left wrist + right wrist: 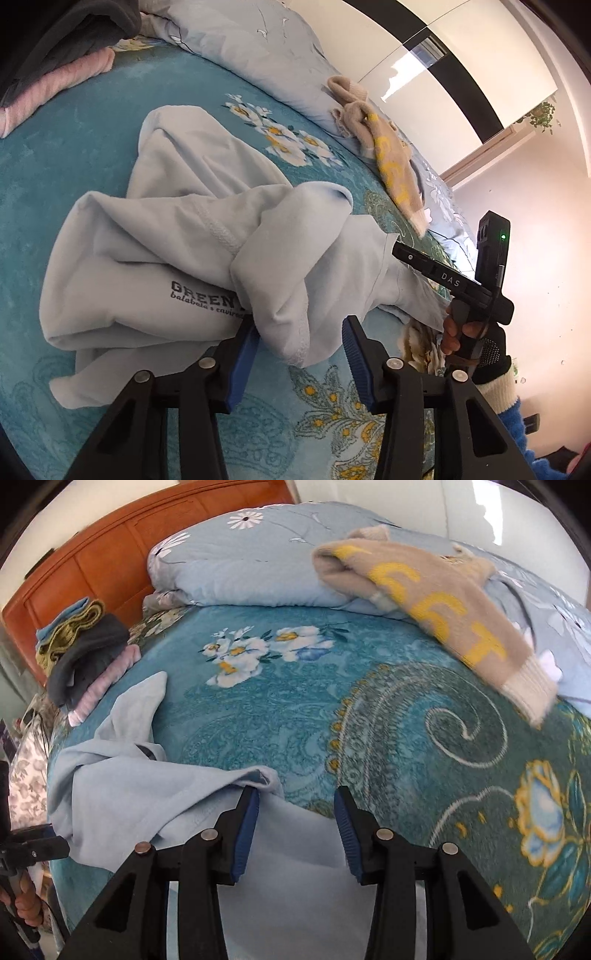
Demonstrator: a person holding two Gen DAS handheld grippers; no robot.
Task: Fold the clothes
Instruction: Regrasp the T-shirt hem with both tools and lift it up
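My left claw [301,345] is spread wide, blue ribbed pads apart, a drooping fold of the pale blue sweatshirt [177,258] hanging between them; I can't tell if either pad touches cloth. Right claw [295,825] is also spread, nothing pinched, with sweatshirt fabric lying under and between its pads. The left pad's tip sits against a bunched edge.

The sweatshirt is crumpled in a heap on the bed near its front edge, soft fleece-like knit with stitched seams. Its dark print [205,295] reads "GREEN" plus a script line, both cut off by an overlapping fold. In the right wrist view the garment's lower part runs out of frame behind the claw.

The teal blanket [295,701] is plush, with white and yellow flowers and swirl patterns. A fuzzy beige sweater [436,602] with yellow letters lies draped over the light blue quilt [240,565], its letters only partly legible. A folded stack [85,653] of dark grey, pink and green pieces sits by the orange wooden headboard [110,546], details too small to sort. In the left wrist view, the right handset's grip is half hidden by the sweatshirt.
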